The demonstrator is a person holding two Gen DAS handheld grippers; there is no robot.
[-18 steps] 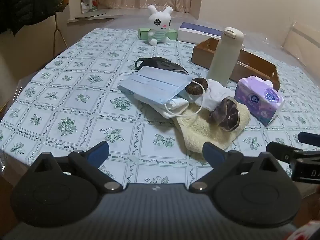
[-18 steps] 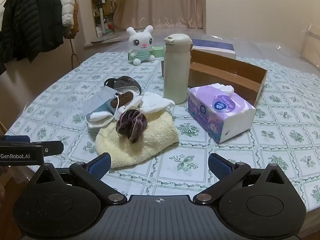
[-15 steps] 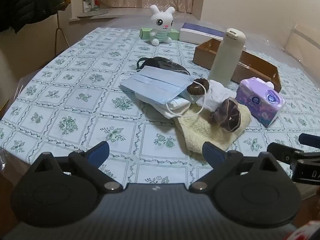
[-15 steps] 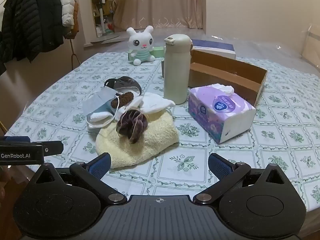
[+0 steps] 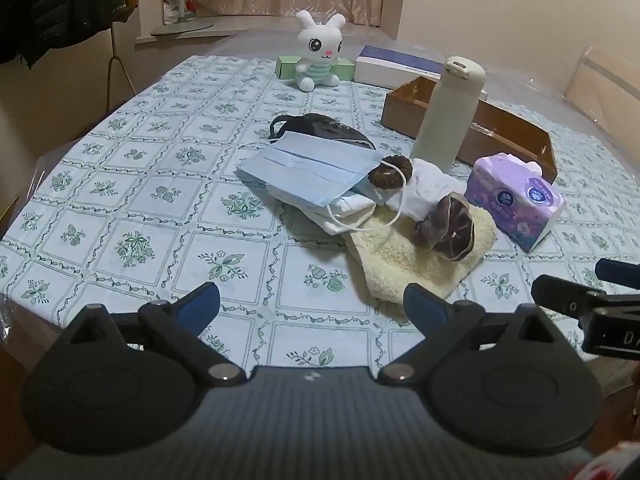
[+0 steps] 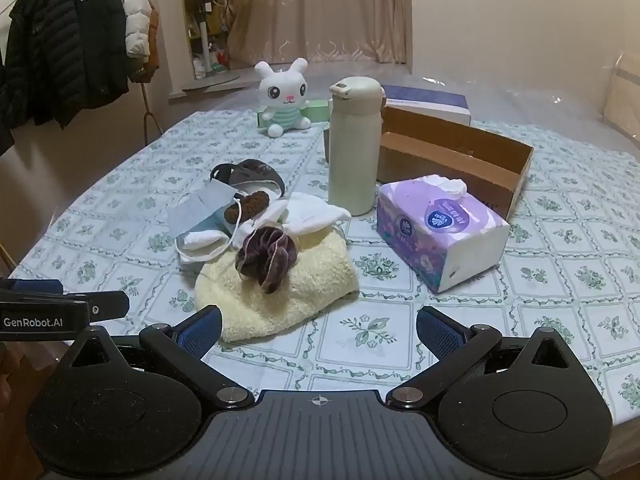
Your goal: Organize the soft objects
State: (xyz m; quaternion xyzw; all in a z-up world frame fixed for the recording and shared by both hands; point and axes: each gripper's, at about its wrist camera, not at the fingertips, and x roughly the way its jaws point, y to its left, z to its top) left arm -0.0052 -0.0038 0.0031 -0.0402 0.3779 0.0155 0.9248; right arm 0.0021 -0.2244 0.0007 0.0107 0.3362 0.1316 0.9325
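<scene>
A heap of soft things lies mid-table: a blue face mask, white masks, a black mask, a brown scrunchie, a purple velvet scrunchie and a cream fluffy towel. A white plush rabbit sits at the far edge. My left gripper hovers open over the table's near edge, short of the heap. To its right my right gripper is open too, its left fingertip just before the towel's near edge. Neither holds anything.
A tall cream flask stands behind the heap. Right of it are a purple tissue pack and an open cardboard box. Flat boxes lie at the back. Jackets hang at the left. The patterned tablecloth covers the table.
Both grippers have stayed open and nearly still. The left wrist view has shifted very slightly, with the heap sitting a little lower in it.
</scene>
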